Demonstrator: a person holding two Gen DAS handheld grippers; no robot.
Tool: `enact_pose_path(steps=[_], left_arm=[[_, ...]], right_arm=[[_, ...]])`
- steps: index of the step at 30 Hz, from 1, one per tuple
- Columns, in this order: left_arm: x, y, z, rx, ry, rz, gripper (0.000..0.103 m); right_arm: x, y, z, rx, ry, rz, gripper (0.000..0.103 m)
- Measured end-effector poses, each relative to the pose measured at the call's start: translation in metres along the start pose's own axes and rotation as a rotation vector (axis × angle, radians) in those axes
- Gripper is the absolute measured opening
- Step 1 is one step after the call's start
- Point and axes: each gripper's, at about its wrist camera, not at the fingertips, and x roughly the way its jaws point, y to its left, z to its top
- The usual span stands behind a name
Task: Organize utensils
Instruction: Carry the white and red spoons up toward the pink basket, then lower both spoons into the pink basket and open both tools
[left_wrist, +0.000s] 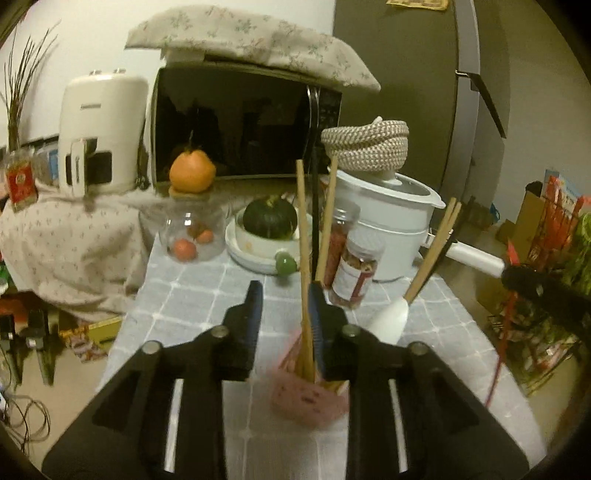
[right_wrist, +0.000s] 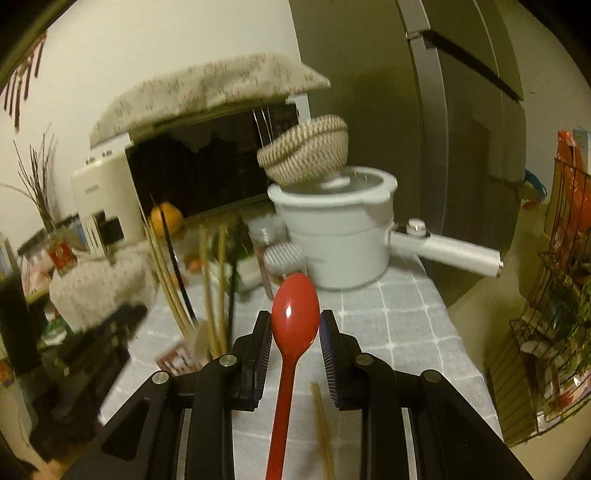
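Observation:
My left gripper (left_wrist: 284, 306) is open above a pink cup (left_wrist: 310, 402) on the grey checked tablecloth (left_wrist: 192, 302). Wooden chopsticks (left_wrist: 303, 240) stand in the cup; one rises between the jaws, close against the right pad. A white spatula with a wooden handle (left_wrist: 391, 317) leans just right of the cup. My right gripper (right_wrist: 295, 332) is shut on a red spoon (right_wrist: 295, 306), bowl forward and handle running back under the camera. In the right wrist view the cup of sticks (right_wrist: 214, 295) is blurred at the left, and a pair of chopsticks (right_wrist: 321, 424) lies on the cloth below the right finger.
A microwave (left_wrist: 236, 122) under a floral cloth stands at the back. A white pot (right_wrist: 332, 240) with a long handle carries a woven basket (right_wrist: 306, 147). Jars (left_wrist: 354, 266), a pumpkin on plates (left_wrist: 269, 218), an orange on a glass jar (left_wrist: 192, 170) and an air fryer (left_wrist: 103, 125) crowd the rear. A wire rack (right_wrist: 554, 295) stands at the right.

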Motion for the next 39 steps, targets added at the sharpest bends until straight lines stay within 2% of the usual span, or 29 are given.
enact_pose_path(steps=[2,8,10,13,18,22,27,39], left_arm=[[-0.007,0.003,0.0,-0.004,0.035,0.0,0.029],[-0.024,0.011,0.001,-0.004,0.191,0.02,0.048],[-0.025,0.015,-0.002,-0.005,0.257,0.027,0.061],[-0.02,0.024,-0.013,-0.023,0.356,0.037,0.075],[-0.006,0.038,-0.033,-0.041,0.486,0.064,0.078],[0.001,0.048,-0.039,-0.068,0.531,0.082,0.081],[0.008,0.052,-0.042,-0.108,0.563,0.07,0.082],[0.012,0.051,-0.043,-0.103,0.555,0.087,0.082]], right_arm=[[-0.006,0.006,0.007,0.008,-0.04,0.008,0.026],[-0.016,0.021,0.028,0.062,-0.146,0.047,0.026],[-0.015,0.026,0.033,0.084,-0.17,0.064,0.026],[-0.011,0.039,0.039,0.095,-0.216,0.083,0.026],[0.003,0.062,0.042,0.055,-0.277,0.08,0.026],[0.012,0.079,0.04,0.011,-0.327,0.065,0.026],[0.026,0.091,0.036,-0.027,-0.344,0.041,0.027],[0.042,0.084,0.021,-0.012,-0.332,-0.008,0.028]])
